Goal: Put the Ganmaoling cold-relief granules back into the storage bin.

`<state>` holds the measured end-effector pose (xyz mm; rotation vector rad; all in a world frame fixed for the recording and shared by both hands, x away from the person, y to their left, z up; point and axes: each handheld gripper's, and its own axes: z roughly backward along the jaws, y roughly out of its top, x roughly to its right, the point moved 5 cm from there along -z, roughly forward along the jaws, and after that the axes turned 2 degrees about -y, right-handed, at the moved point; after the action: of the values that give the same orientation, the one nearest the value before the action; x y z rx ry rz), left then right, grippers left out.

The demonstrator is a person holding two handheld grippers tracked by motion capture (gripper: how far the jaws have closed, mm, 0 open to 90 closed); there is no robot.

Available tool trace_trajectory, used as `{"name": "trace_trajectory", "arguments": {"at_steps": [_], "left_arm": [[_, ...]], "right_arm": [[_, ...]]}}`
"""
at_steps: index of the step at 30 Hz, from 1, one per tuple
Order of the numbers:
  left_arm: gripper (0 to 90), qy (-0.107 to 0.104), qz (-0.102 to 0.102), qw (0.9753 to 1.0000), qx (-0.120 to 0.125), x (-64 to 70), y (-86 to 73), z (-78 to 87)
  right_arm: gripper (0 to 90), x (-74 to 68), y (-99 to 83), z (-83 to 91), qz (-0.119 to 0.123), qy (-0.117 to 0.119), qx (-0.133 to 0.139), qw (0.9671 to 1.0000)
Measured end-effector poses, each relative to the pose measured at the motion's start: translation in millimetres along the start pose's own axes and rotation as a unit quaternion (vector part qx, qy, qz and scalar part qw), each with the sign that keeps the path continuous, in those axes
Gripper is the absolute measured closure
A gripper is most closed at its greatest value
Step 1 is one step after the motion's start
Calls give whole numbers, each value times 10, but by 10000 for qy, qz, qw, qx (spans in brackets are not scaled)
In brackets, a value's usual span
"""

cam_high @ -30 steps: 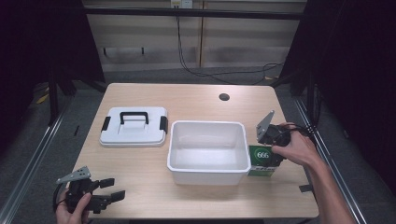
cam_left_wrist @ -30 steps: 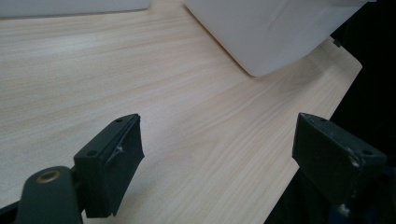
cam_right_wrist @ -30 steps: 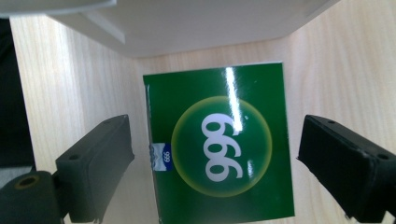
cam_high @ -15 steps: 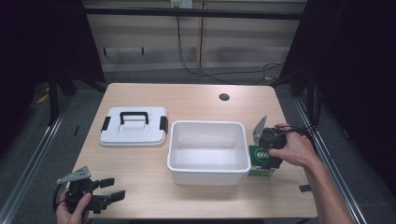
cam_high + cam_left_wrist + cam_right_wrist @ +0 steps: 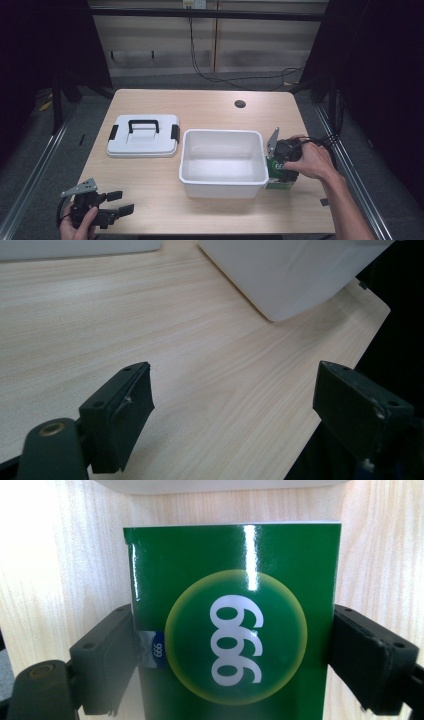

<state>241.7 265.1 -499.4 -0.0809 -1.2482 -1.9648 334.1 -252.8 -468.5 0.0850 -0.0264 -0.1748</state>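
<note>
At the table's near left corner, left gripper (image 5: pixel 112 212) rests jaws wide apart, holding nothing | right gripper (image 5: pixel 235 652) straddles glossy green cardboard box marked 999 (image 5: pixel 235 630), jaws against both sides, on light wooden table (image 5: pixel 215 107) beside white plastic bin (image 5: pixel 222 162) | farther left, white handled lid (image 5: pixel 142 135).

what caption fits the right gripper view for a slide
Right gripper jaws flanking a glossy green box marked 999 on a wooden table.
</note>
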Motion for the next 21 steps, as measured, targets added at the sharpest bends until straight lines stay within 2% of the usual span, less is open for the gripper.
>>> {"name": "trace_trajectory", "arguments": {"at_steps": [6, 7, 11, 21], "left_arm": [[162, -2, 32, 10000, 11, 4, -1, -3], [162, -2, 33, 10000, 10, 4, -1, -4], [162, 6, 36, 10000, 8, 1, -1, -3], [162, 3, 37, 10000, 2, 0, -2, -3]], "right_arm": [[147, 11, -8, 4, 92, -62, 54, 9999], [153, 1, -21, 17, 20, -57, 21, 10000], [156, 17, -27, 40, -8, -116, 141, 9998], [158, 3, -95, 108, -240, -42, 173, 9996]]}}
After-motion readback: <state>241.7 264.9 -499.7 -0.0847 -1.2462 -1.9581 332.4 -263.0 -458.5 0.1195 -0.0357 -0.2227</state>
